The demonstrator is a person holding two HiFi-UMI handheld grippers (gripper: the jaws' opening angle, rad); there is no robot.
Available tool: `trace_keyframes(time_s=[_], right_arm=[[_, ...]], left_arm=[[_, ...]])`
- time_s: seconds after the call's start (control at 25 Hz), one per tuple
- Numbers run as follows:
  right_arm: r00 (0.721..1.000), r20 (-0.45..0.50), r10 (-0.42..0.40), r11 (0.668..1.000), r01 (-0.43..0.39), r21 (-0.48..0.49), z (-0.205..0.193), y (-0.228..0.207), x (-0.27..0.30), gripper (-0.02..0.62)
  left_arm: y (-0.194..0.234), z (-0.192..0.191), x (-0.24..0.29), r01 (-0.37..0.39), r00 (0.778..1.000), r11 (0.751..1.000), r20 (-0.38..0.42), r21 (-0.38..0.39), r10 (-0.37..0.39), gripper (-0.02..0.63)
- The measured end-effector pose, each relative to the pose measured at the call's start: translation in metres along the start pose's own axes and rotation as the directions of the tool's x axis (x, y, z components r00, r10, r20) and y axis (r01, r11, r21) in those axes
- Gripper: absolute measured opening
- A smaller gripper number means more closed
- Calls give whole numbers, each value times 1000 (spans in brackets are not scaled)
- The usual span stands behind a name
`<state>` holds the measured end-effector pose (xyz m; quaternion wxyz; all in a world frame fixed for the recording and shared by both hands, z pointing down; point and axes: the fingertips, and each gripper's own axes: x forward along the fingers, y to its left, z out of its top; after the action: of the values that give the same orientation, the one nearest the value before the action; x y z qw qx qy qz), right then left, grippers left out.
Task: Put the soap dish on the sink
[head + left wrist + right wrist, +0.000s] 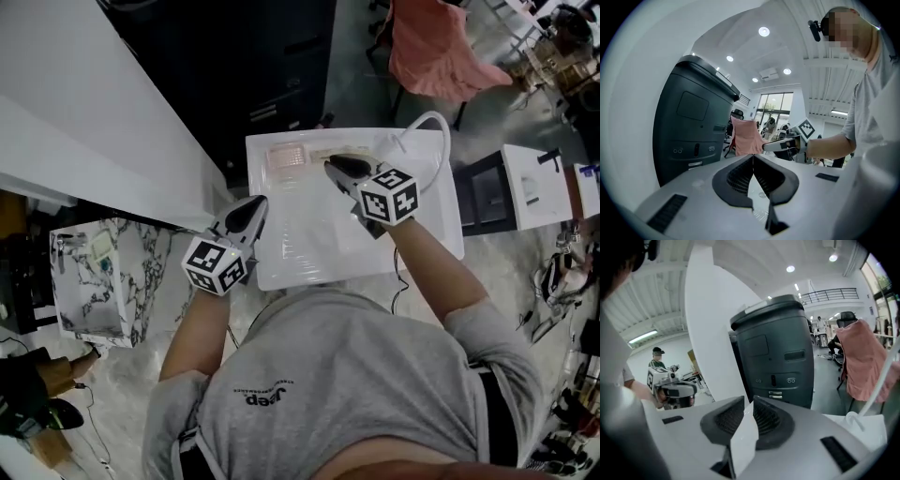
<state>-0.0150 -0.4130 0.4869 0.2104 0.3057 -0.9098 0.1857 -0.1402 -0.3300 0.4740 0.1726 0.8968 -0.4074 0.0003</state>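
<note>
- We see the pale pink, ridged soap dish lying flat on the back ledge of the white sink, at its far left corner in the head view, with neither tool touching it.
- Just beside the dish, toward the middle of the ledge, the right gripper hangs over the sink with its tips pointing at the dish. Its own view shows the jaws a narrow way apart and nothing between them.
- The left gripper hovers at the sink's left rim, apart from the dish and nearer the person. We read its jaws as brought together at the tips, gripping nothing.
- Each tool carries its cube of square markers, and each appears in the other's view, held out over the basin.
- A white arched tap rises at the sink's far right corner.
- Beyond the sink stands a tall dark cabinet, which fills the middle of both gripper views.
- A pink cloth is draped over a chair further back, to the right.
- A marble-patterned box sits on the floor to the person's left, well apart from the sink.
- The person, in a grey T-shirt, stands against the sink's near edge, with both forearms reaching over it.
</note>
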Motion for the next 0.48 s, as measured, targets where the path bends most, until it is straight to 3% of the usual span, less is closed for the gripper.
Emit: trace_keyframes(time_s=[0.2,0.48], right_arm=[[994,79,75,996,-71,-51,-10,20,-55,55],[979,167,118,993,-114,-31,-30,33,-100,52]], left_arm=[[-26,10,3,17,1000,1000,7,14,-17,15],[-50,23,1,21,999,999,28,41,-23,15]])
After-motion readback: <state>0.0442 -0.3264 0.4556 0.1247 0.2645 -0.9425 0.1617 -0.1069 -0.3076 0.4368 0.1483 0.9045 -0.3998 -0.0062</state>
